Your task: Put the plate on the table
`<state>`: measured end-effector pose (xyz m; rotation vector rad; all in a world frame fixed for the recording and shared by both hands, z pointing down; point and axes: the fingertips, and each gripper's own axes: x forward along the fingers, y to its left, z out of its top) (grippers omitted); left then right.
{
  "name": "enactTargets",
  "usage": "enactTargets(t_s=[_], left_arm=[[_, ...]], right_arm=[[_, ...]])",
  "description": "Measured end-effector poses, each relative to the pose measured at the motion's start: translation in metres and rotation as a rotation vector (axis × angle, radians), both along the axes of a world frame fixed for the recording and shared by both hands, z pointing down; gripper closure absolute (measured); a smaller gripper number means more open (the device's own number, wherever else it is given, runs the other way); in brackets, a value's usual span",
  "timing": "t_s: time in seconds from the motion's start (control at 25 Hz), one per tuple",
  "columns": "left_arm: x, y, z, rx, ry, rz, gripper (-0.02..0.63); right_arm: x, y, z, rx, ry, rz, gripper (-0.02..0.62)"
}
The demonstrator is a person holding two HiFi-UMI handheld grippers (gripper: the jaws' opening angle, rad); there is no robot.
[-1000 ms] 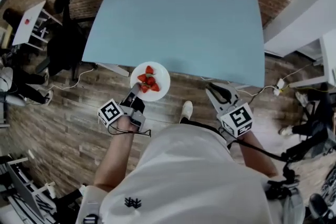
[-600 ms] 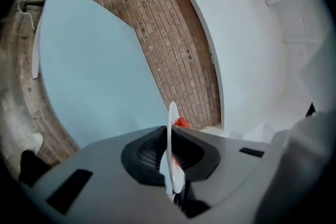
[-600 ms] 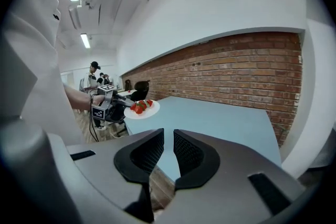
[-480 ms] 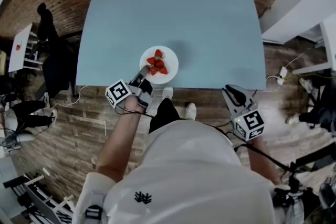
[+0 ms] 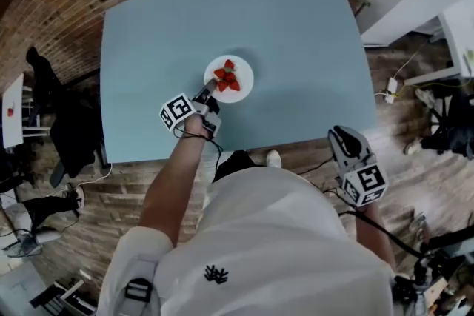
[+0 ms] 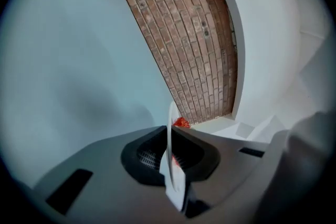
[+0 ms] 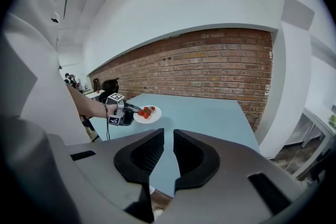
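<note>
White china, round and shallow: the plate [image 5: 242, 90] with its small heap of red strawberries [image 5: 227, 76] is out over the pale blue desk [image 5: 296, 33], towards its near middle. From the right gripper view it looks just clear of the surface, though I can't be sure. The left gripper [image 5: 205, 94] is clamped on the near rim, nothing supporting the far side. The right gripper [image 5: 342, 138] hangs off the desk's near edge, jaws narrow and empty.

The one-sided pinch worries me. I'd guess the far edge could dip and the berries roll off, or the thin rim could slip. Letting go before the base sits flat would drop it with a clatter.
</note>
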<state>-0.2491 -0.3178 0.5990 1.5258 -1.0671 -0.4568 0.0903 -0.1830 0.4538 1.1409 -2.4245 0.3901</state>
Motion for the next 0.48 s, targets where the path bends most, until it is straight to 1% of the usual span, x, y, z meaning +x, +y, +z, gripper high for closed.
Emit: enactTargets(t_s=[0.24, 0.48], left_arm=[[-0.007, -0.056, 0.039, -0.033, 0.012, 0.084, 0.588], [-0.007, -0.085, 0.067, -0.061, 0.005, 0.131, 0.588]], right_arm=[[-0.020, -0.012, -0.001, -0.039, 0.047, 0.075, 0.535], [-0.030, -0.018, 0.002, -0.083, 0.069, 0.137, 0.535]])
